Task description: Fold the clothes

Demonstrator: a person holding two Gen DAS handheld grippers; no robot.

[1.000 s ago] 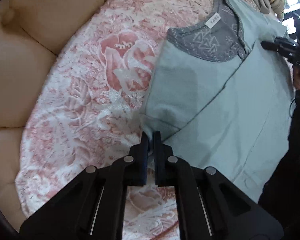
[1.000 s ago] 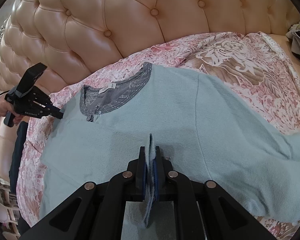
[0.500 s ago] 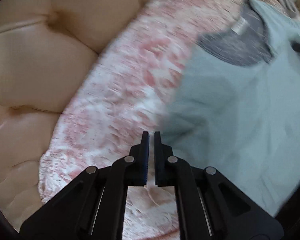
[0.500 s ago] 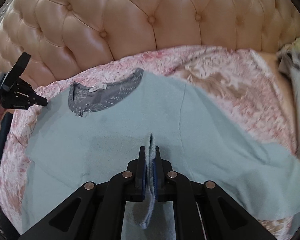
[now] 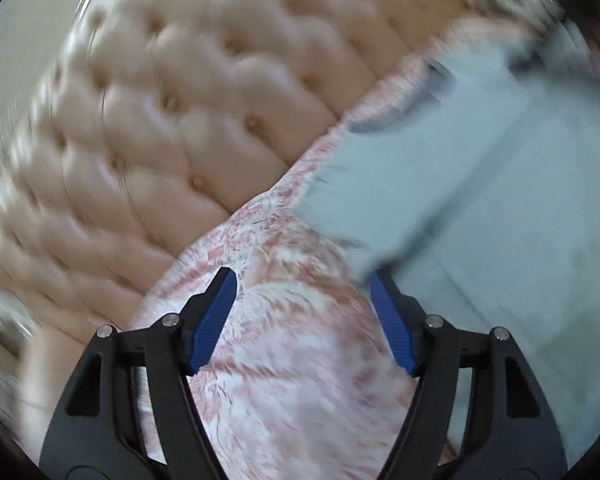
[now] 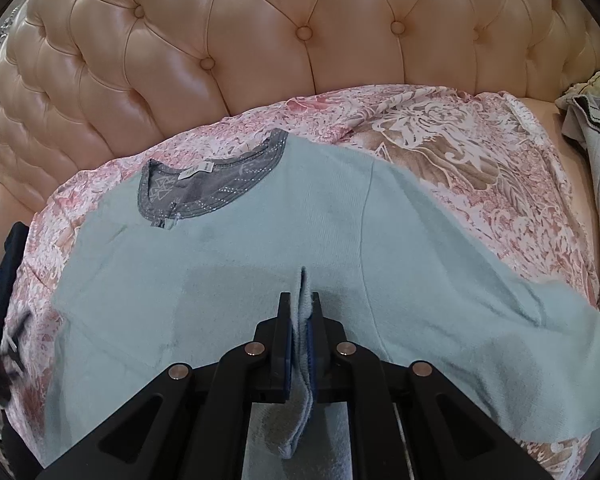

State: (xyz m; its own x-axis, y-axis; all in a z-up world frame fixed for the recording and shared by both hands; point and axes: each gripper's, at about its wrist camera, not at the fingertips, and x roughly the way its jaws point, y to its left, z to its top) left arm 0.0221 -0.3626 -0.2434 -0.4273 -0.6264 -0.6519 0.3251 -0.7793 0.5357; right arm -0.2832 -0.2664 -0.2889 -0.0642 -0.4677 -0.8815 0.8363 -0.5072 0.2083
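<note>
Glossy leather-like headboard (image 6: 260, 52), matt fuzzy knit shirt (image 6: 260, 248), printed cloth sheet (image 6: 480, 168).

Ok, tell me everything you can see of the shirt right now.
The shirt is pale blue-green, soft knit-looking, with a grey patterned neckline carrying a white tag. It lies spread, neckline toward the headboard, on the pink floral sheet. The right gripper is shut on a pinched-up fold of it. The left gripper is open, with a shirt edge by one finger.
</note>
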